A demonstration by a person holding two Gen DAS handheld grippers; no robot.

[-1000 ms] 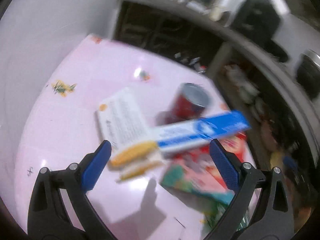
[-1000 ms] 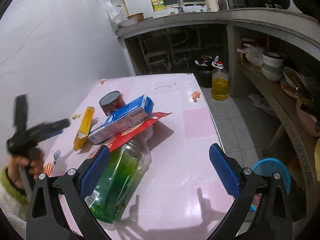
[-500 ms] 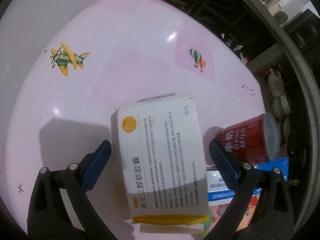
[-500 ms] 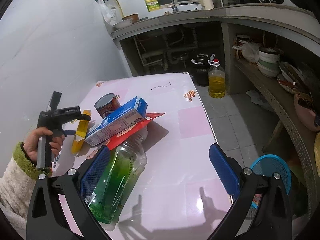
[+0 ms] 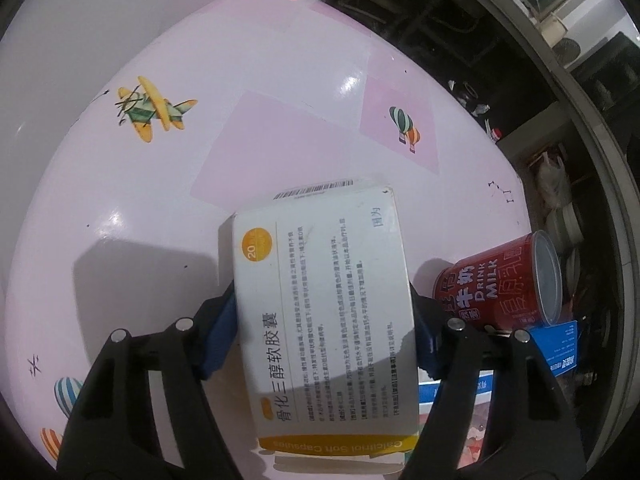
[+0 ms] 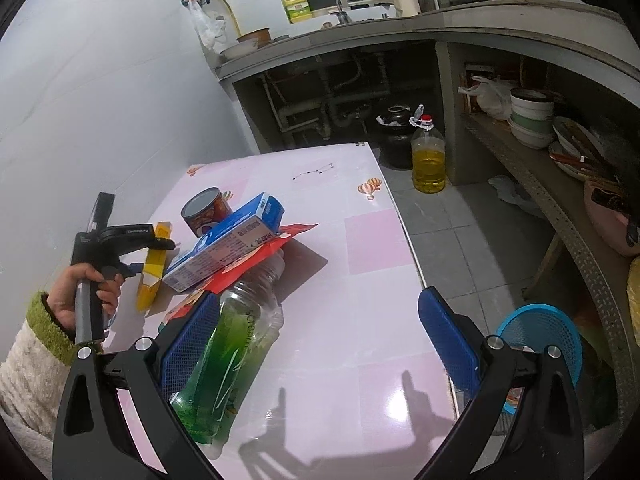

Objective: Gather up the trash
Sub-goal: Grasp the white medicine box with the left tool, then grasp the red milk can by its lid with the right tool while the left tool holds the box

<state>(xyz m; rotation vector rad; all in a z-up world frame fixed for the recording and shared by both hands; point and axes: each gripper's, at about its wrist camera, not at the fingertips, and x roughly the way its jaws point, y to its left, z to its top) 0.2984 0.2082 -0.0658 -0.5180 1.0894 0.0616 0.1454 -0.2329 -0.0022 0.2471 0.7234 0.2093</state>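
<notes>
My left gripper (image 5: 323,332) is shut on a white and yellow medicine box (image 5: 324,312), its blue pads pressed on both long sides. From the right wrist view the box (image 6: 154,268) stands on edge on the pink table (image 6: 360,280), held by the left gripper (image 6: 160,246). A red milk can (image 5: 504,288) lies right of it, also seen in the right wrist view (image 6: 206,212). A blue carton (image 6: 228,240) rests on a red packet (image 6: 260,256). A green plastic bottle (image 6: 228,356) lies beside my open, empty right gripper (image 6: 316,344).
A blue basket (image 6: 540,344) stands on the floor right of the table. A yellow oil bottle (image 6: 428,156) and a dark pot (image 6: 394,136) stand on the floor by the counter (image 6: 400,28). A shelf with bowls (image 6: 532,116) runs along the right. A white wall is on the left.
My left gripper swung down over the medicine box and closed on its sides. The right gripper stayed open and almost still.
</notes>
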